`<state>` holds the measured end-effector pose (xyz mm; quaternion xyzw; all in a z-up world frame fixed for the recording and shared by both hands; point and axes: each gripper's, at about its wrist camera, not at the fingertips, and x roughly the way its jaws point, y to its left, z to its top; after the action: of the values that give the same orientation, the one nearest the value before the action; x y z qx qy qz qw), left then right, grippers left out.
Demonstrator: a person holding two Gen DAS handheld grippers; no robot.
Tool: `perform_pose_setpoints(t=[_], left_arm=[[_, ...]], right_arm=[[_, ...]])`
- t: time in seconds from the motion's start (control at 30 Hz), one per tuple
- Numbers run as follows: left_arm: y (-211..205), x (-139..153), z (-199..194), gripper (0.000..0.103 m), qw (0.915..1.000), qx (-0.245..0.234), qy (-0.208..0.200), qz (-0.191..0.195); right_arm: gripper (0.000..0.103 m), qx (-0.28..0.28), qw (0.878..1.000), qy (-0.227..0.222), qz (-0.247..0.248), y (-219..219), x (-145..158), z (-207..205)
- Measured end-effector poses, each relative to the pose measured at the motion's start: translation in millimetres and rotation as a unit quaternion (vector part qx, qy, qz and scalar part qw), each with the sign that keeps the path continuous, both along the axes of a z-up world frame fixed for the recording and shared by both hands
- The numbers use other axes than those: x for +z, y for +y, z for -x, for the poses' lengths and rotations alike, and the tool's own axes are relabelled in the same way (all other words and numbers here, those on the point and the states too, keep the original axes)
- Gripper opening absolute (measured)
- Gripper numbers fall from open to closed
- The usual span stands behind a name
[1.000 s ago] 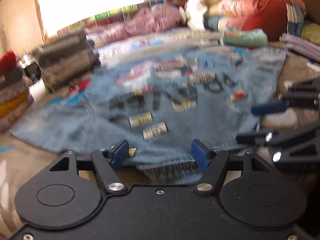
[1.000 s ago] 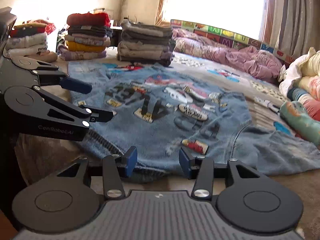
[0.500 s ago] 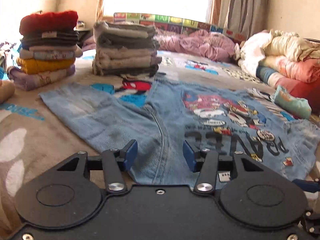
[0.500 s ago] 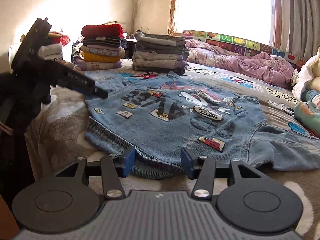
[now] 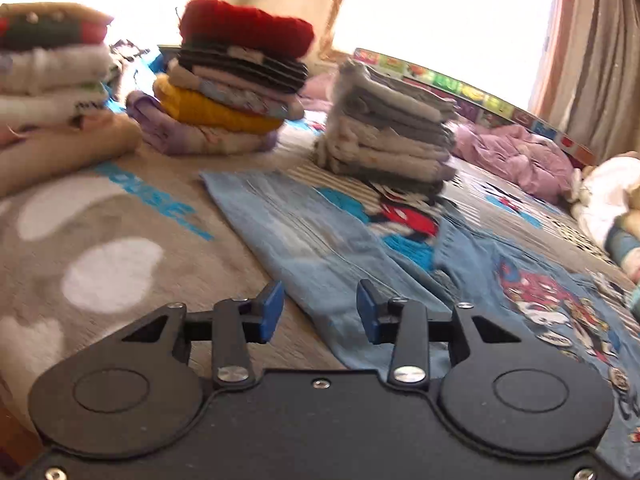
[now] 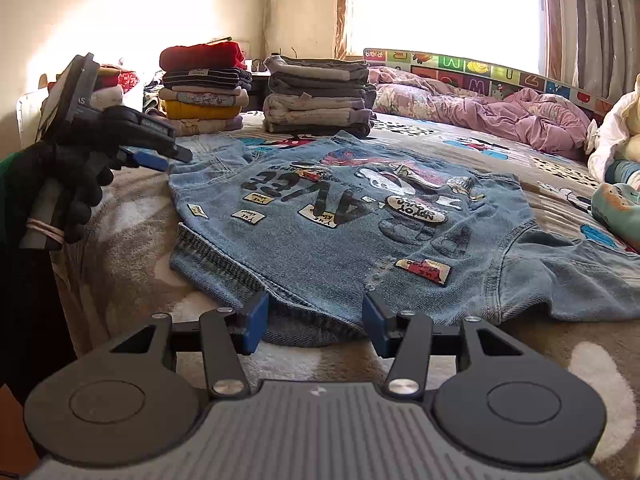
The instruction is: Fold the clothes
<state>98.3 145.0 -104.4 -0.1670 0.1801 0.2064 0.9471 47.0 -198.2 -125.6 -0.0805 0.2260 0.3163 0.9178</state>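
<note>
Two claws ungripped: left claw (image 5: 320, 312) closing over denim jacket (image 6: 352, 232) sleeve, right claw (image 6: 314, 322) released; early closure risks a missed sleeve.

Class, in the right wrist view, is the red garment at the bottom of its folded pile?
No: the red garment lies on top of its folded pile.

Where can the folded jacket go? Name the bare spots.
Bare blanket lies left of the denim jacket, in front of the colourful stack. More lies in front of the hem near the right gripper. It is crowded behind: the grey stack touches the jacket, and loose clothes fill the right.
</note>
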Motion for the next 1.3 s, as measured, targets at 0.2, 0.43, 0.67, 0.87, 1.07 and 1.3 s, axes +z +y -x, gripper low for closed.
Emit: perform_pose_setpoints(t=[0.2,0.43,0.67,0.87,1.07,1.3], left_arm=[[-19.9,-5.5,-13.9,0.042,0.9938,-0.106,0.033,-0.009],[-56.1,1.7,-16.1,0.05,0.9862,-0.079,0.052,-0.136],[-104.9,12.4,-12.9,0.05,0.973,-0.165,0.037,-0.157],[-211.3,14.1,-13.6,0.042,0.9304,-0.327,0.035,-0.162],[-291.7,-0.2,-47.0,0.037,0.9147,-0.386,0.045,-0.111],[-343.8,-33.3,-47.2,0.035,0.8809,-0.405,0.088,-0.228]], right_arm=[[0.052,-0.001,1.0,0.004,0.001,-1.3,0.4,0.9],[0.055,-0.015,0.999,0.046,0.021,-8.6,11.0,5.3],[0.054,-0.138,0.973,0.065,-0.175,-80.3,15.3,-15.1],[0.056,-0.3,0.874,0.134,-0.357,-179.6,-13.1,-65.5],[0.051,-0.379,0.804,0.159,-0.429,-253.9,-33.6,-125.7],[0.0,-0.392,0.763,0.187,-0.478,-296.8,-58.1,-177.0]])
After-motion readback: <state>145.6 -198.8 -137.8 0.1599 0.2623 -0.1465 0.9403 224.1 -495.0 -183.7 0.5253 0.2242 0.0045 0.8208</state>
